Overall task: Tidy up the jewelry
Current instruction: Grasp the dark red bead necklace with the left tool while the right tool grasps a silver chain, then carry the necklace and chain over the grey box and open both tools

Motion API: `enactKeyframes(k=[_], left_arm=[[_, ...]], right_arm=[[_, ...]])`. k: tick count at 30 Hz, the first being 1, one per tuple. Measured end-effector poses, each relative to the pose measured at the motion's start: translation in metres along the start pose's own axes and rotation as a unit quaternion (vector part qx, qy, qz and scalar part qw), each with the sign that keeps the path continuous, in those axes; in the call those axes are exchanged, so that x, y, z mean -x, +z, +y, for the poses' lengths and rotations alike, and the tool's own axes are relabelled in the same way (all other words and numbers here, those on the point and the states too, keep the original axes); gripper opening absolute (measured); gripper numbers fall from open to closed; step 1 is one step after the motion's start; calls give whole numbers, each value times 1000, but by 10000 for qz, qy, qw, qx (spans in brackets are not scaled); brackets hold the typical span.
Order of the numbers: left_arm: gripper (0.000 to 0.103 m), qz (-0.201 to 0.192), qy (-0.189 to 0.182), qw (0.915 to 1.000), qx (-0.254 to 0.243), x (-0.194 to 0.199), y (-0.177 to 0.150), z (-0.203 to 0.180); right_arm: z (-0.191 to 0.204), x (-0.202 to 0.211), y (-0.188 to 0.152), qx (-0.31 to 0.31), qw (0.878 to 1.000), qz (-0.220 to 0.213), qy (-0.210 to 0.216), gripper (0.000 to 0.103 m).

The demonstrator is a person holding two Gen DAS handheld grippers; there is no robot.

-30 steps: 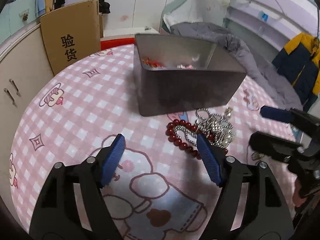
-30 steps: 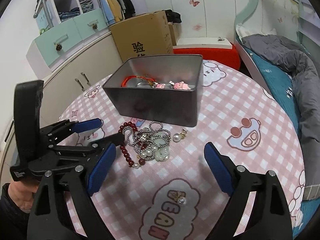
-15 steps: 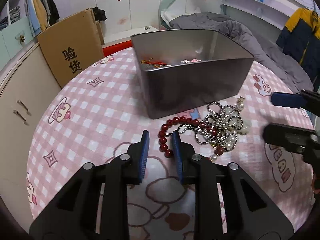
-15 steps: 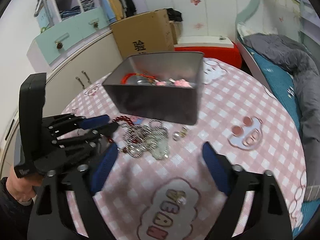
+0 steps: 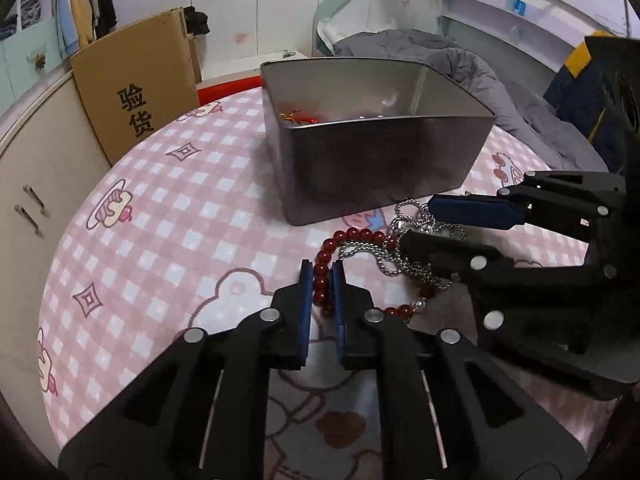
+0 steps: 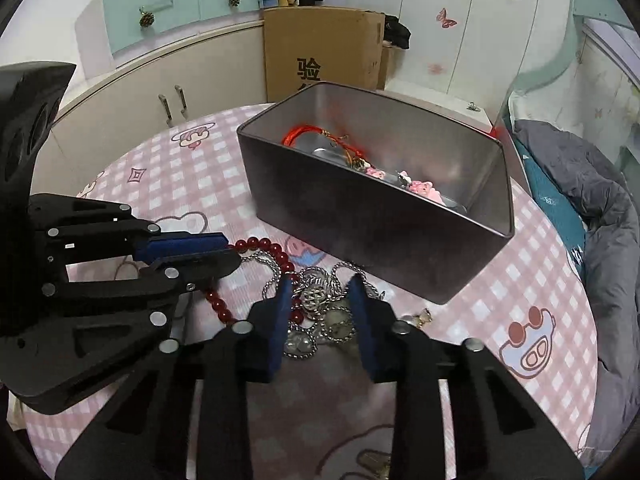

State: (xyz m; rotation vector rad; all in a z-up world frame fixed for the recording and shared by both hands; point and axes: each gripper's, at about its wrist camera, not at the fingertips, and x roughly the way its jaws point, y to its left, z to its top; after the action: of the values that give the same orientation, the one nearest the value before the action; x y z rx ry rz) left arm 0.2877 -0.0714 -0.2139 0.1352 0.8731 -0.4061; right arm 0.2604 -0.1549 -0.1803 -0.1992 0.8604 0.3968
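Note:
A red bead bracelet (image 5: pixel 352 236) (image 6: pixel 260 245) lies tangled with silver chains (image 5: pixel 362 249) (image 6: pixel 316 300) on the pink checked tablecloth, in front of a grey metal tin (image 5: pixel 380 160) (image 6: pixel 360 220). My left gripper (image 5: pixel 322 266) (image 6: pixel 234 252) is closing, its blue pads squeezing the bead strand at the tangle's left end. My right gripper (image 6: pixel 320 282) (image 5: pixel 418 222) is also closing, and the chain tangle fills the gap between its pads and touches both. The tin holds a red cord (image 6: pixel 304 134) and pink charms (image 6: pixel 420 190).
A small earring (image 6: pixel 420 316) lies right of the tangle, and another small piece (image 6: pixel 372 460) lies near the bottom edge. A cardboard box (image 6: pixel 320 48) and cabinets stand behind the round table. A bed with a grey duvet (image 6: pixel 592 184) is to the right.
Both grippers went from wide open to nearly closed. The left one closed onto the red beads. The right one slid left and rolled, and now straddles the chain tangle beside the left gripper.

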Motion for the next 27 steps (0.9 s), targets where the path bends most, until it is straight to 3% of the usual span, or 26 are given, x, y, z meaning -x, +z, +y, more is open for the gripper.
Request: enactKeyframes(k=[4,14,27], left_arm=[[7,-35,-301,9993,210,2,0,7],[7,-258,-580,9970,447,30,-8,19],[7,-1080,-858,9902,235,111,20,18]], right_arm=[[-10,8,-5,-159,9998,-19,100,18],[-33,67,-11,-830,9930,-664,519,18],[-33,130,18,-690,9849,-1389,766,18]])
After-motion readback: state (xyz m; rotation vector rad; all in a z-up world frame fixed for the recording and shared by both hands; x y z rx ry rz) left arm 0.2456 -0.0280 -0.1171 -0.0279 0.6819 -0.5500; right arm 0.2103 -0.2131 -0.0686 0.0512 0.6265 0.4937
